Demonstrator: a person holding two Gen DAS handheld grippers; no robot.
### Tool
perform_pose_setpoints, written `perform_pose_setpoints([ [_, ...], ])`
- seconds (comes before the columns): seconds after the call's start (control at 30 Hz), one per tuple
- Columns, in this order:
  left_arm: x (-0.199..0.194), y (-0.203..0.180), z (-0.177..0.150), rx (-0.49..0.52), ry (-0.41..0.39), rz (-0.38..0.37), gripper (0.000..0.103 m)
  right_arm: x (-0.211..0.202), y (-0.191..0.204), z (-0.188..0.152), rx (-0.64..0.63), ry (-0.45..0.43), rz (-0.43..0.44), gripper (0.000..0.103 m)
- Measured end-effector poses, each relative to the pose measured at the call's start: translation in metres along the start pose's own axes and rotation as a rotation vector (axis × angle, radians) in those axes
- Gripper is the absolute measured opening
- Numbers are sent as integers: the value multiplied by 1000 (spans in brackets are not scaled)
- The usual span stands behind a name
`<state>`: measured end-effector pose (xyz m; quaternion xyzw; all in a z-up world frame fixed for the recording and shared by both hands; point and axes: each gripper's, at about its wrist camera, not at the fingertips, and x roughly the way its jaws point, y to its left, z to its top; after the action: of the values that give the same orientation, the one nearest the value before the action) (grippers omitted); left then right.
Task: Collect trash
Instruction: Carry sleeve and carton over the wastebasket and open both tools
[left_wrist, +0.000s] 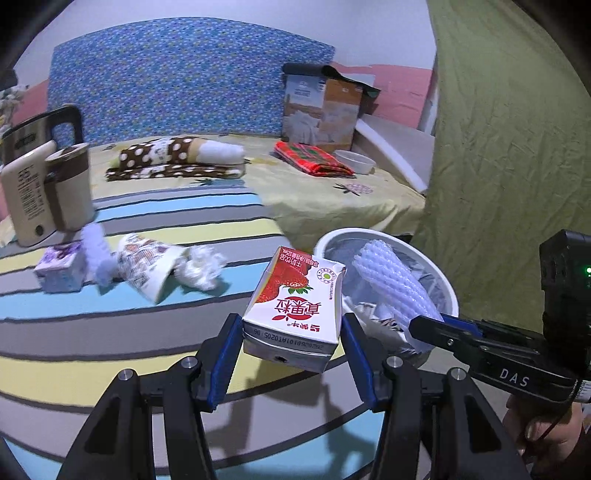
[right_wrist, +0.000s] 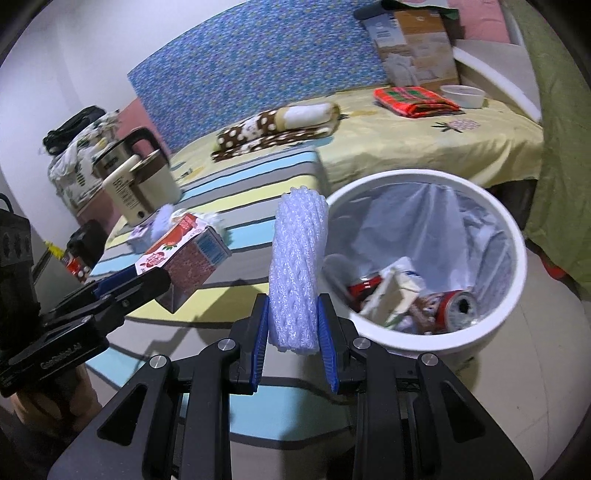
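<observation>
Clamped between the blue pads of the left gripper (left_wrist: 291, 341), a strawberry milk carton (left_wrist: 295, 306) sat at lower centre, just left of the white bin (left_wrist: 448, 291). Lower centre in the right wrist view, the right gripper (right_wrist: 291, 325) squeezed a foam net sleeve (right_wrist: 295, 266) upright beside the bin's rim.

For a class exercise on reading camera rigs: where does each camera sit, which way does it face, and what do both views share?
Left wrist: on the left gripper, facing along its fingers at the strawberry milk carton it clamps; the right gripper and a hand show.
Right wrist: on the right gripper, facing the foam net sleeve it clamps.
Shared: carton, sleeve, white bin, striped bedcover.
</observation>
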<state>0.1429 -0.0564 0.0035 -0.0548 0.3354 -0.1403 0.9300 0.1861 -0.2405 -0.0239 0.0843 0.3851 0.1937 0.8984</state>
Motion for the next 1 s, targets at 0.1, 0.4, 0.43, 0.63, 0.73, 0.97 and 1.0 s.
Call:
perform_pose_setpoints([
  [0.1, 9, -11, 6, 17, 2, -23, 55, -3, -13, 1, 22, -9, -25, 28],
  [0.4, 39, -40, 17, 64, 29, -72, 55, -5, -39, 2, 76, -16, -78, 28],
  [0.43, 43, -44, 17, 69, 34, -77, 55, -5, -42, 3, 80, -14, -81, 28],
  [0.63, 65, -58, 20, 90, 59, -104, 55, -4, -52, 3, 93, -6, -101, 28],
  [0.73, 75, -62, 20, 95, 71, -112, 55, -2, -57, 3, 98, 0, -106, 28],
  [0.97, 92, -66, 24, 100, 82, -126, 55, 7, -62, 2, 100, 28, -119, 30],
  [1.0, 94, -67, 24, 99, 81, -134, 55, 8, -62, 2, 103, 30, -123, 32],
])
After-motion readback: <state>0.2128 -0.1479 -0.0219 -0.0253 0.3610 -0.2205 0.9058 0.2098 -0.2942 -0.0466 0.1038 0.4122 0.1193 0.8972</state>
